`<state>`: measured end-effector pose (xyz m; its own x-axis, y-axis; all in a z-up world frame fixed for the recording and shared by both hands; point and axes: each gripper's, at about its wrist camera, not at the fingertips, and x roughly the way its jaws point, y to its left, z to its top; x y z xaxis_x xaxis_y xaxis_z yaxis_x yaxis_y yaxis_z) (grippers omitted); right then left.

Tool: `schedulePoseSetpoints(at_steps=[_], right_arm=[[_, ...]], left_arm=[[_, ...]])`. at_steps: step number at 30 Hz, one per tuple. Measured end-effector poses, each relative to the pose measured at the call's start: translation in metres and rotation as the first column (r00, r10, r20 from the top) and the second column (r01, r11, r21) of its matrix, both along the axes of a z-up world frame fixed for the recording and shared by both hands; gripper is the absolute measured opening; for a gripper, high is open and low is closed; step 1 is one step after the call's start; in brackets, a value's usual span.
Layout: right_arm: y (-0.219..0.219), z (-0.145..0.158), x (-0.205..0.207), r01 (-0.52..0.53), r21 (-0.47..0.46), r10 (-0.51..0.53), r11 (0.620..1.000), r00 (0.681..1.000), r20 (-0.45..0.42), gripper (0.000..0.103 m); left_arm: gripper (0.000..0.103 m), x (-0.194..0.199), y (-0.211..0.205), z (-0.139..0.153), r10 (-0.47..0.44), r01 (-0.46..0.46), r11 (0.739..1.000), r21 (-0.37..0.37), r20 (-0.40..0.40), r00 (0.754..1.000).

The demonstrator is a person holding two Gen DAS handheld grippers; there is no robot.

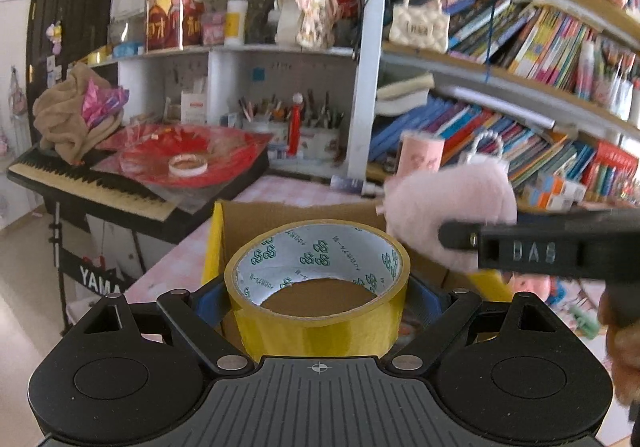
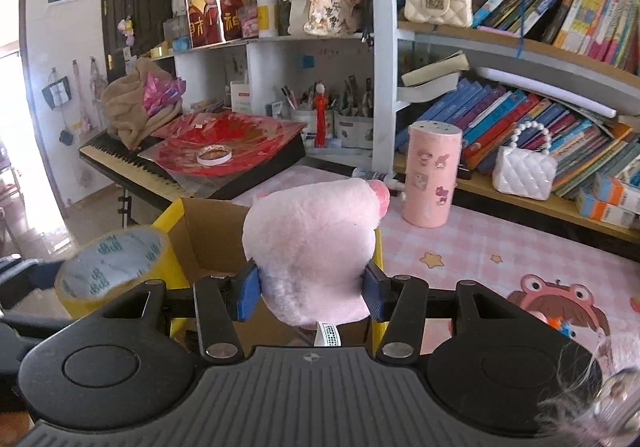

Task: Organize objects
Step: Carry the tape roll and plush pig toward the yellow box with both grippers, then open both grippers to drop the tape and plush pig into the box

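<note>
Your left gripper point(image 1: 318, 297) has the yellow tape roll point(image 1: 318, 287) clamped between its fingers, spread wide around the roll with the blue pads pressing its sides. The roll sits upright with the hole facing up, so you can see the white liner with green logos inside. It's hanging right at the near edge of the open cardboard box point(image 1: 280, 215) — the box with the yellow outer walls.

Your right gripper point(image 2: 312, 295) is holding the pink plush toy point(image 2: 312, 243), fingers closed in fairly narrow and squeezing the fluffy body from both sides. The white label tag hangs down below the toy, and a darker pink bump sticks out at its upper right. The toy is above the right part of the same box, with the tape roll off to its left in the right wrist view.

The box rests on the counter point(image 2: 500, 247), which has a pink checked cover with little stars and a cartoon print. Behind the toy stands a pink cylinder container point(image 2: 430, 175) with stickers, and a white quilted handbag point(image 2: 524, 171) sits on the low bookshelf — well apart from both grippers. Off to the left there's a keyboard point(image 2: 132, 163) with red wrapping piled on it.
</note>
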<state>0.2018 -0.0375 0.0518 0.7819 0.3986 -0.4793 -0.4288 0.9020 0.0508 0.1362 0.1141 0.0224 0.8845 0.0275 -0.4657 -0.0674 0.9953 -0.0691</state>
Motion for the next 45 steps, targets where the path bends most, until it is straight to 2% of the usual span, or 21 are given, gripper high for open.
schedulePoseSetpoints(at_steps=[4,8,17,22,26,30,32,45], right_arm=[[0.004,-0.003,0.021,-0.029,0.010,0.029,1.000,0.999,-0.021,0.049],[0.011,-0.009,0.035,-0.076,0.019,0.077,0.997,0.996,-0.051,0.049],[0.027,-0.032,0.061,-0.136,0.028,0.139,0.990,0.970,-0.200,0.049],[0.032,-0.042,0.069,-0.148,0.024,0.149,0.989,0.955,-0.256,0.049],[0.035,-0.043,0.069,-0.155,0.018,0.154,0.988,0.954,-0.259,0.052],[0.035,-0.039,0.068,-0.147,0.023,0.148,0.989,0.962,-0.230,0.066],[0.034,-0.035,0.066,-0.147,0.025,0.149,0.989,0.967,-0.209,0.069],[0.006,-0.015,0.031,-0.061,0.058,0.067,0.996,0.991,-0.117,0.071]], left_arm=[[0.091,0.013,-0.005,-0.009,0.002,0.000,0.999,0.034,-0.045,0.999],[0.091,0.023,-0.006,-0.014,0.011,-0.008,0.999,0.039,-0.077,0.997],[0.091,0.031,-0.013,-0.026,-0.008,0.015,0.999,0.049,-0.144,0.990],[0.091,0.028,-0.014,-0.029,-0.006,0.013,0.999,0.045,-0.148,0.989],[0.092,0.028,-0.012,-0.028,0.011,-0.005,0.999,0.043,-0.146,0.989],[0.092,0.024,-0.012,-0.025,0.026,-0.020,0.999,0.046,-0.131,0.991],[0.092,0.020,-0.012,-0.023,0.033,-0.028,0.999,0.044,-0.116,0.993],[0.093,-0.014,-0.012,-0.003,0.049,-0.049,0.998,0.043,0.006,0.999]])
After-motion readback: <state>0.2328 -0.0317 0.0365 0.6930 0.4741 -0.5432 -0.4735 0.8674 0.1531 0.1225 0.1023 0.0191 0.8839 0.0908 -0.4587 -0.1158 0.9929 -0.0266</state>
